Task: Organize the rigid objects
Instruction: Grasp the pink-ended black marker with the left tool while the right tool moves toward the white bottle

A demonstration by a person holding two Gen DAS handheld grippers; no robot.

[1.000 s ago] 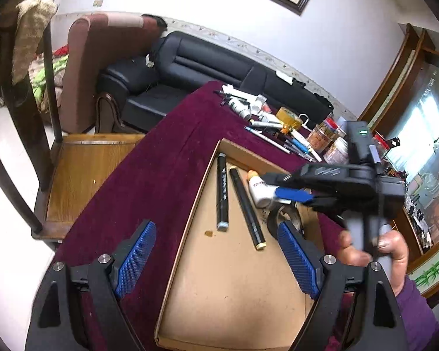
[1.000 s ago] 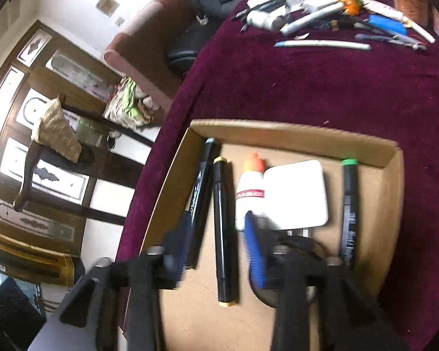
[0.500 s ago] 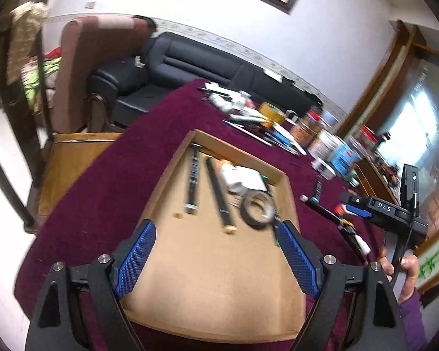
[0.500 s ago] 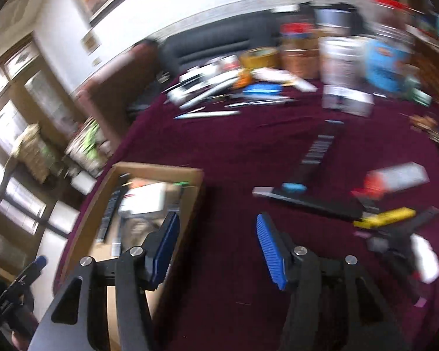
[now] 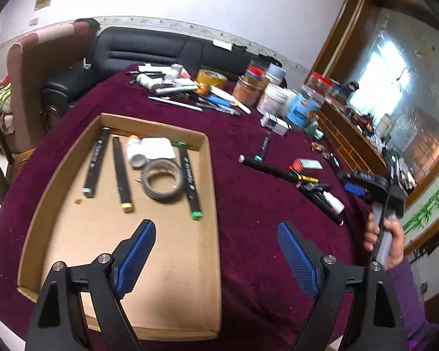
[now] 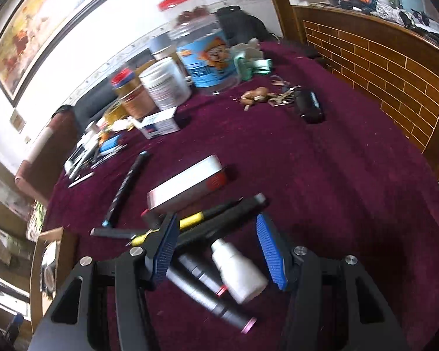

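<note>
A cardboard tray [image 5: 87, 234] on the maroon cloth holds two black markers [image 5: 95, 163], a green-capped marker [image 5: 190, 184], a white bottle [image 5: 134, 153], a white pad [image 5: 158, 149] and a grey tape roll [image 5: 162, 181]. My left gripper [image 5: 215, 228] hangs open over the tray's right wall, holding nothing. To the right, a hand holds my right gripper [image 6: 216, 234] open above a loose heap. In that heap a white bottle [image 6: 237, 269] and dark pens [image 6: 207, 289] lie between its fingers, untouched by the pads. A red-and-white box [image 6: 187, 187] lies just beyond.
Jars and tins [image 5: 273, 96], a yellow tape roll [image 5: 210, 77] and several pens crowd the table's far side. Keys [image 6: 281, 96] and a black case [image 6: 308, 106] lie near a wooden cabinet [image 6: 380, 67]. A blue-capped marker [image 6: 125, 187] lies loose left of the heap.
My right gripper swung from above the tray rightwards across the cloth to the heap, its jaws wider than before. My left gripper drew back and right, over the tray's right wall.
</note>
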